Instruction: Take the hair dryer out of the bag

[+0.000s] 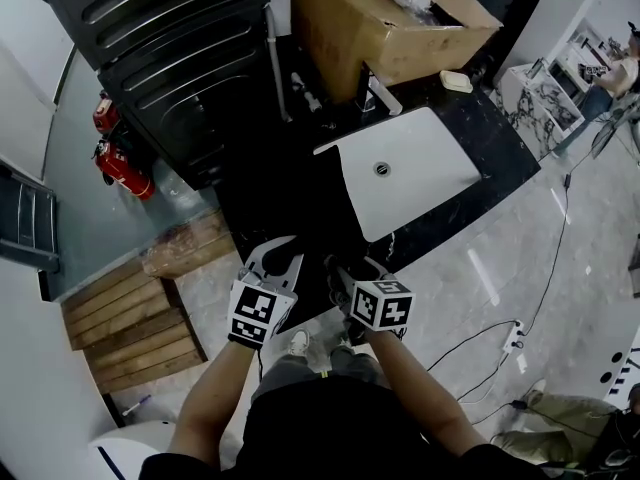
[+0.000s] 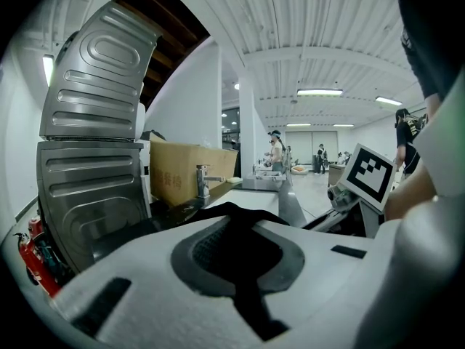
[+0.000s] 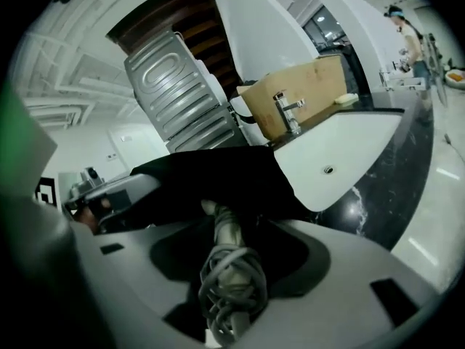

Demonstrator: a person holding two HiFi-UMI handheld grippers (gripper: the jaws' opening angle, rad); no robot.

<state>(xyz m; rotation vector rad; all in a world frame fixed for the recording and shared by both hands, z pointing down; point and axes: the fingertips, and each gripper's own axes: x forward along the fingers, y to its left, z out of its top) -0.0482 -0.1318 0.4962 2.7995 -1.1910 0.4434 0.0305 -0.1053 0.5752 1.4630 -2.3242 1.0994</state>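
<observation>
Nearest thing first: the right gripper (image 3: 227,227) is sitting with its jaws partway apart, and the hair dryer (image 3: 218,227) is poking up right between them. What's showing is the handle end with a grey cord (image 3: 231,275) wrapped round it in loops. One jaw is touching the cord bundle, but a dark sliver is still showing on the other side, so it isn't looking clamped to me. The rest of the dryer is still sitting inside the black bag (image 3: 211,180), whose opening is draping just past the jaw tips.

The left gripper (image 2: 238,220) is pinching the bag's black fabric, with the jaws closed tight on a fold of it. The two grippers are working side by side at the near edge of the black counter (image 1: 290,198).

Beyond the bag, a white sink (image 1: 430,148) is lying set into the counter, with a faucet (image 3: 288,109) standing at its far side. Behind that, a cardboard box (image 1: 360,28) is sitting on the counter, and a ribbed metal panel (image 3: 174,93) is rising next to it.
</observation>
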